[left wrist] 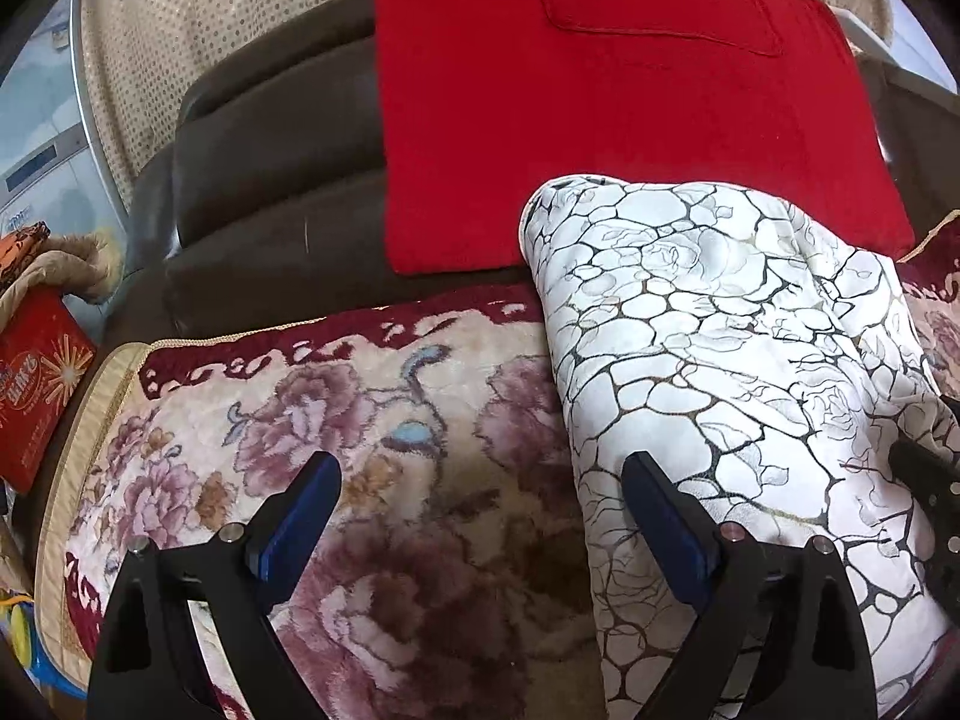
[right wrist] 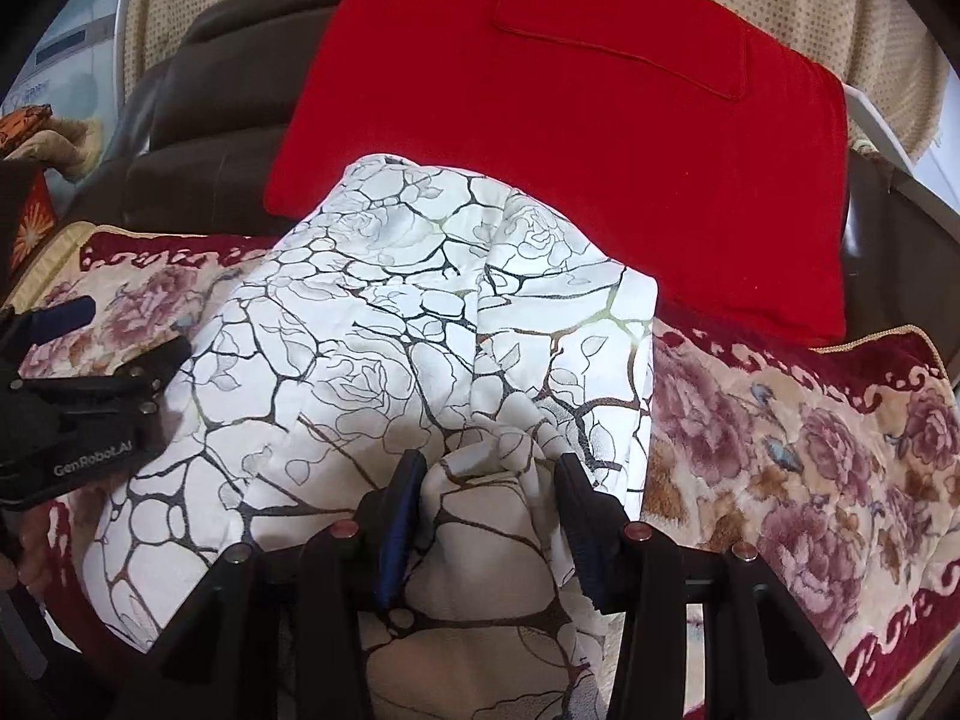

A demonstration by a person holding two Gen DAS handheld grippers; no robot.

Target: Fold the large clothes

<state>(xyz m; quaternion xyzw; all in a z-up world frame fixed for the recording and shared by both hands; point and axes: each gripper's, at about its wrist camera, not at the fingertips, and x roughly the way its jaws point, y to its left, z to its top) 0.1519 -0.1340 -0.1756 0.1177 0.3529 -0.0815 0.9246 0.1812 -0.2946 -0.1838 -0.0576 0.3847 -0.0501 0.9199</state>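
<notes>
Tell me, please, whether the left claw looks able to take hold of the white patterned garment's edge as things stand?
Probably yes. The left claw is open and empty, with the garment edge just inside its right finger, lying on the floral blanket; nothing lies between.

this is a living room in a home. there is a dark brown leather sofa [left wrist: 258, 180] with a soft flowered plush seat cover [left wrist: 372, 450] on it. a flat red cloth cushion [right wrist: 570, 138] leans on the sofa back. a dotted cream curtain [left wrist: 180, 48] hangs behind.
</notes>
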